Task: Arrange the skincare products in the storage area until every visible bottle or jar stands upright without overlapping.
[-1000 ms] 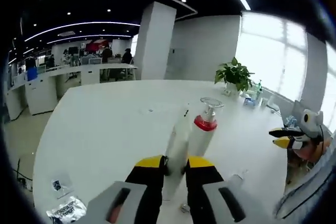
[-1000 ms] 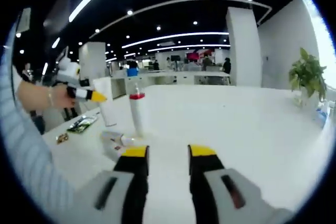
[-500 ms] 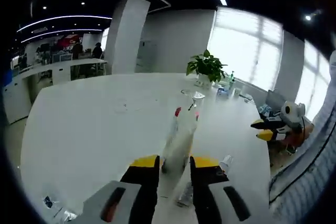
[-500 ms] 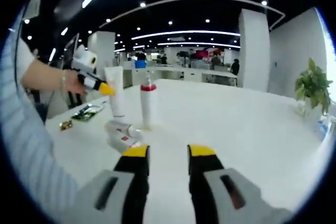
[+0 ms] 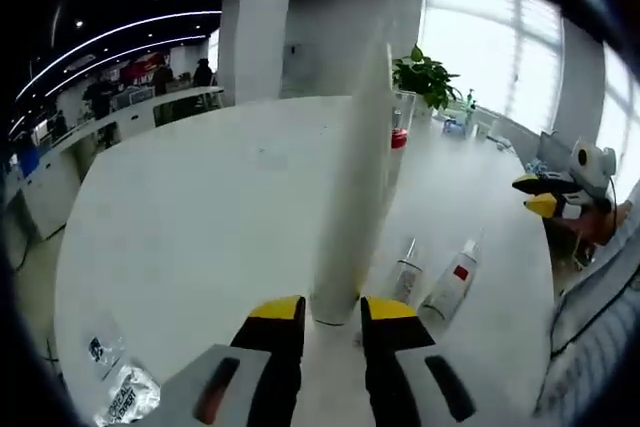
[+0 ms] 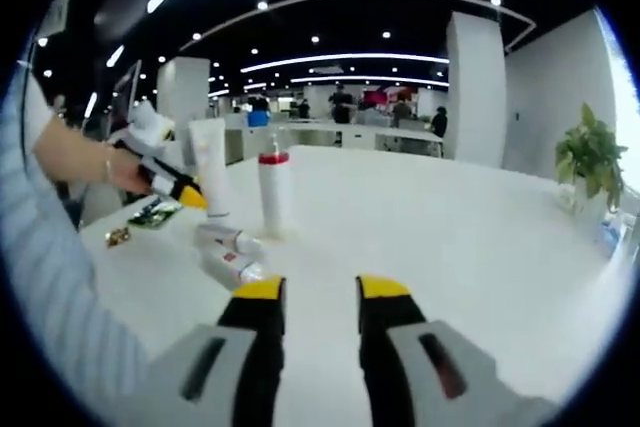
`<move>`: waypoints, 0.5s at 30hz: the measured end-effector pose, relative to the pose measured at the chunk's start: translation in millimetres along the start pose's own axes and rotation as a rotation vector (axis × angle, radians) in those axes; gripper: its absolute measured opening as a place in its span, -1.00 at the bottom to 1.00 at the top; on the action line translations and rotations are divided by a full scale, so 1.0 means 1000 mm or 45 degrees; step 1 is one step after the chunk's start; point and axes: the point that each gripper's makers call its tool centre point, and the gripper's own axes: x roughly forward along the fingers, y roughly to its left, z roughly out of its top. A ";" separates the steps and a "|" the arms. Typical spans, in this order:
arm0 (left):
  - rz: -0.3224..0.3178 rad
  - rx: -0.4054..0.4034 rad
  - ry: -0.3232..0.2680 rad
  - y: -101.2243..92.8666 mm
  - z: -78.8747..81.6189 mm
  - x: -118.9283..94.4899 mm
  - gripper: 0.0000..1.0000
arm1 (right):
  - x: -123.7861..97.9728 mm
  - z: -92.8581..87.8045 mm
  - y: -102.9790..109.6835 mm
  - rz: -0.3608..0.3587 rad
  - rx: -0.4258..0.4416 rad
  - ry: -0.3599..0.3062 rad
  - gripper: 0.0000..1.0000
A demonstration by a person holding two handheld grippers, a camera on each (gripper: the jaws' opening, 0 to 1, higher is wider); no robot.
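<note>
A tall white tube (image 5: 352, 187) stands upright on its cap on the white table (image 5: 190, 217), its base between the tips of my left gripper (image 5: 333, 309), which is shut on it. Just behind it stands a white pump bottle with a red collar (image 5: 397, 139). Two small white bottles (image 5: 405, 272) (image 5: 450, 285) lie on their sides to the right. In the right gripper view the tube (image 6: 210, 172), the pump bottle (image 6: 272, 192) and the lying bottles (image 6: 230, 252) sit left of centre, with the left gripper (image 6: 185, 194) at the tube's base. My right gripper (image 6: 320, 292) is open over bare table.
A potted plant (image 5: 425, 72) and small items stand at the table's far edge by the windows. A foil packet (image 5: 125, 397) and a small card (image 5: 100, 349) lie near the table's edge. The right gripper (image 5: 545, 197) hovers beyond the lying bottles.
The white tube, tilted in my left gripper before, now stands upright beside the pump bottle. The left gripper's view swung round with it. The right gripper has hardly moved.
</note>
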 end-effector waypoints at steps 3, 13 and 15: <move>0.000 0.002 0.010 0.000 -0.003 -0.001 -0.52 | 0.000 -0.004 -0.001 -0.009 0.021 0.012 -0.48; 0.068 -0.017 0.008 0.012 -0.007 -0.007 -0.55 | 0.023 0.001 0.006 0.061 0.028 0.026 -0.48; 0.080 -0.032 -0.006 0.014 -0.006 -0.007 -0.57 | 0.036 0.009 0.009 0.105 0.024 0.016 -0.48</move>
